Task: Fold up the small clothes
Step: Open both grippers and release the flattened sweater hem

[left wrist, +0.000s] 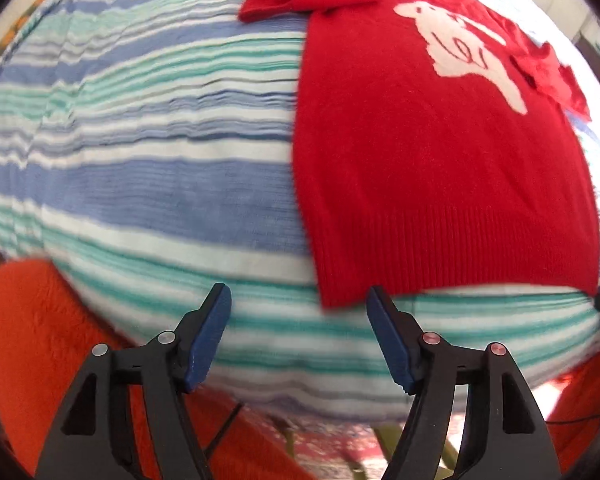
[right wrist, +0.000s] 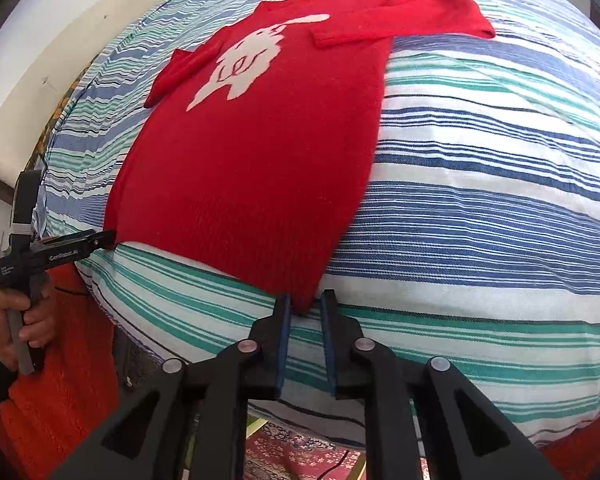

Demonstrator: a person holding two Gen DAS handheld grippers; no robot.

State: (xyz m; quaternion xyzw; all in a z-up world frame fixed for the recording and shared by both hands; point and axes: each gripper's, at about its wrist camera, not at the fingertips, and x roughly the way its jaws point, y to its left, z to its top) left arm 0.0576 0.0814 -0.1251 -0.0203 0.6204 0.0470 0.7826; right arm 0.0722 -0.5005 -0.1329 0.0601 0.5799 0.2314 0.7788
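Left gripper (left wrist: 298, 336) hangs with jaws spread wide, nothing between them; the sweater (left wrist: 440, 168) hem corner lies just ahead of the right jaw. Only the right view shows the hand (right wrist: 18, 320) gripping that tool's handle, its tip near the hem's left corner. Right gripper (right wrist: 305, 338) has jaws narrowed around the hem's right corner, a slim gap showing. Sweater: red fuzzy knit, ribbed hem, white animal motif, flat ahead of the jaws on the striped cloth (right wrist: 480, 208), blue, teal and white, woven.

fuzzy knit sweater (right wrist: 252, 168), woven cotton-look sheet (right wrist: 480, 208), matt
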